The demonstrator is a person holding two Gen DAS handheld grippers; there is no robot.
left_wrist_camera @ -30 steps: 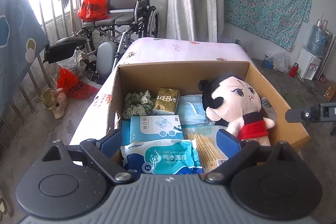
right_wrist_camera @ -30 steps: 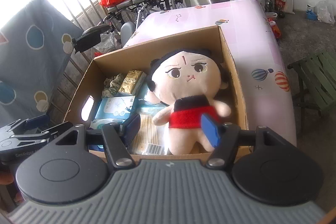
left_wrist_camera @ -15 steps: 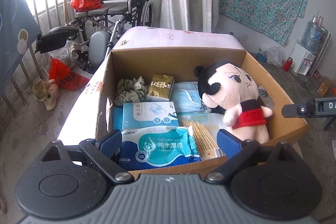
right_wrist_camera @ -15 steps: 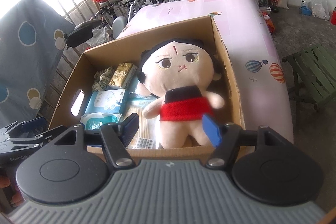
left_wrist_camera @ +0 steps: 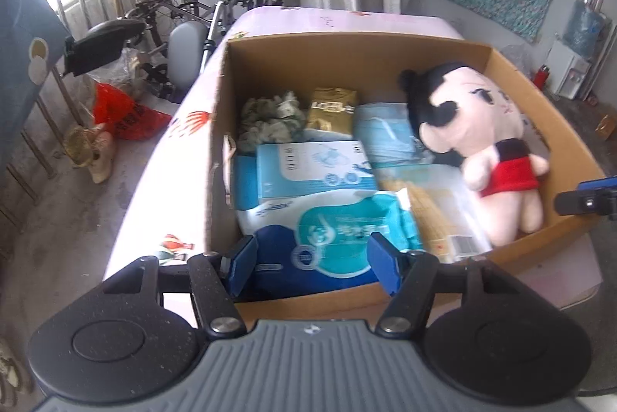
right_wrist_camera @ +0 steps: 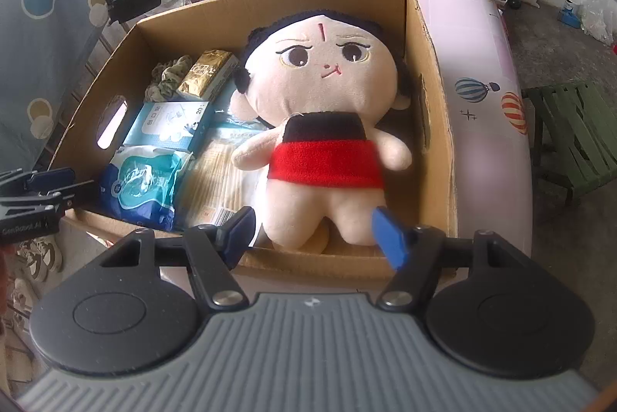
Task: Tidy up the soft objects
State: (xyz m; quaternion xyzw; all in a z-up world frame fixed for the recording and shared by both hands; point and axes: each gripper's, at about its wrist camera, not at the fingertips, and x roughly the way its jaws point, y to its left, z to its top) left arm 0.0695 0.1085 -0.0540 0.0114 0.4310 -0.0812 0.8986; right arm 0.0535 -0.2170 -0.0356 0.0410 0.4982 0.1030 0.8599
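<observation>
Left wrist view: left gripper (left_wrist_camera: 310,259) sits lower and closer to the cardboard box (left_wrist_camera: 347,49) than a second ago; box fills more of the frame.
Left jaws: have just been closing from wide to a middling gap; nothing between the pads, they hang over the near box wall with the wet wipes pack (left_wrist_camera: 331,230) showing in the gap.
Right wrist view: right gripper (right_wrist_camera: 312,230) has also dropped toward the box; plush doll (right_wrist_camera: 320,126) looms larger than before.
Right jaws: partly open, gap about unchanged, empty; pads frame the doll's legs but don't touch them.
Doll: lies on its back at the right side of the box, head toward the far wall, legs at the near wall.
Other contents: mask box (left_wrist_camera: 314,167) just beyond the wipes, gold pack (left_wrist_camera: 333,111) and scrunchies (left_wrist_camera: 268,115) at the far left, loose masks (left_wrist_camera: 385,134) mid-box, chopstick pack (left_wrist_camera: 435,215) near, beside the doll.
Box contents: same layout as a second ago, nothing lifted.
Read: both hands on approach, likely left for the wipes, right for the doll. Pre-grasp, no contact yet.
Risk: left gap may be narrow for the pack's width.
</observation>
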